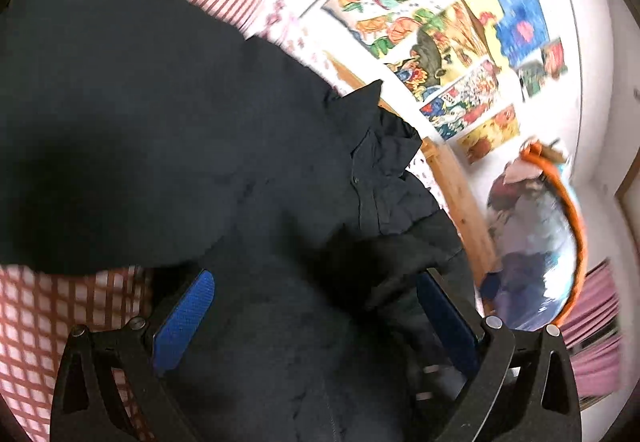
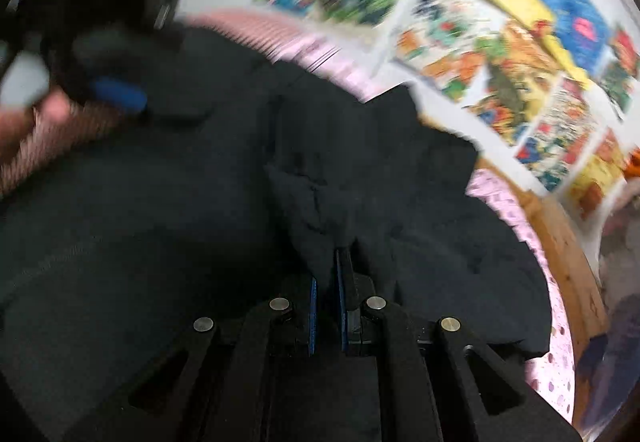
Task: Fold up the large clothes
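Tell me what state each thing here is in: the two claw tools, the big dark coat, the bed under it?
Left gripper: open, blue pads wide apart over the coat.
Right gripper: shut on a fold of the coat.
Large black padded coat: spread on the bed, crumpled at the collar, not yet folded.
Pink patterned bed cover: lying flat under the coat.
Colourful paper drawings: stuck on the white wall.

A bed [image 1: 460, 182] with a wooden rail carries pink patterned bedding [image 2: 556, 366]; a dark coat [image 1: 180, 130] lies spread ahead of both tongs.
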A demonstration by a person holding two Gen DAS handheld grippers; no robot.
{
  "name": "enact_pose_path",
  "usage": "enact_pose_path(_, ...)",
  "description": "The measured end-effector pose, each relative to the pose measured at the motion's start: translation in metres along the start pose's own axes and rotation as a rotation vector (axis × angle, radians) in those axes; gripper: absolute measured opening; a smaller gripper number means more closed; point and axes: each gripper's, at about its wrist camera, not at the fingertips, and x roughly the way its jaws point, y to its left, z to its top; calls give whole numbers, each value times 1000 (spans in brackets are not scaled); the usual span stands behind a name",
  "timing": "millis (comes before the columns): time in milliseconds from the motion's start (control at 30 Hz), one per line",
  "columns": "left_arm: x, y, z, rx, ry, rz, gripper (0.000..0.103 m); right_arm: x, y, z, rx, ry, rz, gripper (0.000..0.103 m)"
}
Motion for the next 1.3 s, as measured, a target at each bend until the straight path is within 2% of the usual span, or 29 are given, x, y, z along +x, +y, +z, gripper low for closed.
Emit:
enact_pose_path(100,8,13,-3,-52,18,-64,101,-9,25,-6,-58,11,-13,8)
enact_pose_path(200,17,12,-2,-45,26,-84,101,-17,29,-4,-45,27,14,9)
enact_pose_path(300,29,1,0,-10,44,-82,100,-33,21,-10,5,33,123,16)
enact_pose_path(367,36,-4,0,18,69,-51,100,-47,7,-17,55,8,203,35)
enact_pose_path(433,48,-9,-1,39,103,-18,100,-69,-6,-32,119,-23,281,48)
enact_pose_path(500,58,-14,-1,58,129,14,98,-91,-13,-50,149,-36,297,50)
enact_pose_path(533,62,-16,-2,69,140,32,96,-96,-17,-57,150,-35,281,51)
enact_pose_path(633,71,-18,-4,93,162,110,69,-109,-29,-77,162,-35,228,52)
enact_pose_path(700,72,-18,-7,109,153,155,29,-116,-36,-93,191,-26,177,52)
enact_pose_path(767,72,-20,-9,123,142,186,16,-115,-51,-101,239,-14,149,52)
enact_pose_path(800,69,-28,-12,169,105,196,10,-117,-57,-106,277,-8,135,52)
enact_pose_path(900,57,-63,-22,369,-16,242,6,-102,-96,-104,369,2,96,52)
enact_pose_path(967,45,-84,-24,466,-95,256,5,-97,-120,-107,435,8,52,52)
enact_pose_path(1100,28,-107,-15,561,-223,327,5,-67,-169,-97,544,24,23,52)
enact_pose_path(1200,29,-103,-2,586,-227,394,5,-35,-190,-85,578,56,54,52)
enact_pose_path(1300,47,-91,1,613,-179,469,5,-9,-192,-76,565,99,57,52)
